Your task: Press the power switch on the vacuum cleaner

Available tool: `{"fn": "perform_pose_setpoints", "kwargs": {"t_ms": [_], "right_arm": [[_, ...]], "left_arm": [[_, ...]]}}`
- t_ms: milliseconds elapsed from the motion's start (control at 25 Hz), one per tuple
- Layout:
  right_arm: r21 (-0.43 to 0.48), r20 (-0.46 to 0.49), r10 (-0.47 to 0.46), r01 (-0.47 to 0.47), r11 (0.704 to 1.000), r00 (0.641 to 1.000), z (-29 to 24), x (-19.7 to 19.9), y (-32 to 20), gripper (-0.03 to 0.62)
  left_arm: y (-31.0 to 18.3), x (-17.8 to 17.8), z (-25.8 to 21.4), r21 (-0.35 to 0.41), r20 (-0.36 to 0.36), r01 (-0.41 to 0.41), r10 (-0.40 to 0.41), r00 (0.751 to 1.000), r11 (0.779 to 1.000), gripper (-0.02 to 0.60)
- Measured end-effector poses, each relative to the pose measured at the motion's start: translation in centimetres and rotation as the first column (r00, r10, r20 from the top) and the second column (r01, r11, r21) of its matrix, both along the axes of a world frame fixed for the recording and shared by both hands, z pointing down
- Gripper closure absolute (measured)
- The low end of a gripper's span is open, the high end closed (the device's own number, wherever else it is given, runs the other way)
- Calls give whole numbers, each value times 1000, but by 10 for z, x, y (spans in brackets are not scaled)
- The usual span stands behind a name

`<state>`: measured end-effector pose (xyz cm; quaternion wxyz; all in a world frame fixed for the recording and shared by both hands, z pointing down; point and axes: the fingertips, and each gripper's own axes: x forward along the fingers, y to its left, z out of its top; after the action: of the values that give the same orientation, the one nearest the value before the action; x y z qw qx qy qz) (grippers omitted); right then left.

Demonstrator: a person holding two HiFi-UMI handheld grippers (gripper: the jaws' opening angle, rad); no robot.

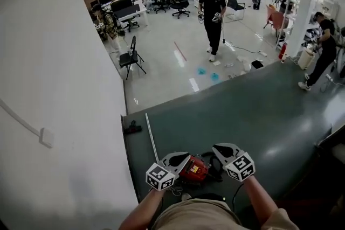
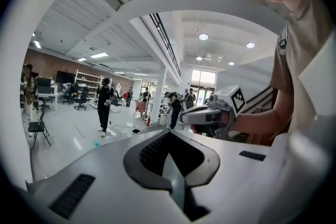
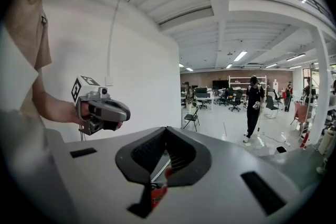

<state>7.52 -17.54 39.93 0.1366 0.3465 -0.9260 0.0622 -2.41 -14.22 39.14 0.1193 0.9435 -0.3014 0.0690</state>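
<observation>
STEP: approach, switch unpressed | vacuum cleaner (image 1: pixel 194 169): lower centre, on floor (image 1: pixel 259 116), between both grippers | left gripper (image 1: pixel 175 160): clenched, empty | right gripper (image 1: pixel 222 150): clenched, empty | NEXT: likely lower one closed tip onto switch; its position not discernible.

The vacuum cleaner (image 1: pixel 195 169) is showing glossy red plastic; the thin tube (image 1: pixel 151 136) beside it is gleaming like bare metal on the matt, dark green floor covering (image 1: pixel 259 116).
</observation>
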Motion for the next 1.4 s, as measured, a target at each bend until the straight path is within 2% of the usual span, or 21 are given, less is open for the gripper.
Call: {"fn": "perform_pose_setpoints", "kwargs": {"t_ms": [120,240,360,440,560,640,760,840,1040,1120,1240,1320,1400], "right_arm": [[6,-32,20,-19,1000,999,-3,30,4,583],[26,-11,25,-25,999,1000,-17,64,6,583],[44,-46,40,-37,998,998,-22,104,-3,583],[92,-78,78,-70,993,994,-32,136,-7,584],[118,-22,135,-132,984,991,-47,183,-6,583],[107,-28,174,-170,980,984,-38,214,-5,583],[87,-95,225,-217,972,970,-21,258,-4,583],[79,-105,262,-255,964,959,-17,285,-6,583],[91,-110,372,-363,927,922,-20,334,-17,583],[76,-96,395,-389,918,914,-20,333,-18,583],[50,-86,392,-389,920,916,-11,312,-19,583],[36,-71,406,-405,914,911,-2,296,-18,583],[24,-27,433,-432,901,901,3,275,-18,583]], "left_arm": [[7,33,-9,-45,7,-55,55,998,997,578],[8,61,-23,-39,17,-74,75,997,996,578],[3,73,-31,-45,24,-52,53,998,998,578],[4,77,-34,-21,40,-30,30,999,999,578],[6,78,-35,9,52,17,-17,999,1000,578],[8,71,-30,5,52,52,-52,997,999,578],[9,47,-32,10,60,116,-116,991,993,578],[11,19,-30,21,82,184,-185,979,983,578],[11,-63,-22,39,109,363,-365,924,931,578],[10,-98,-18,44,124,414,-416,901,909,578],[12,-145,0,46,146,485,-487,861,873,578],[18,-166,12,43,144,525,-525,839,850,578],[23,-180,21,23,125,548,-547,828,836,578]]}}
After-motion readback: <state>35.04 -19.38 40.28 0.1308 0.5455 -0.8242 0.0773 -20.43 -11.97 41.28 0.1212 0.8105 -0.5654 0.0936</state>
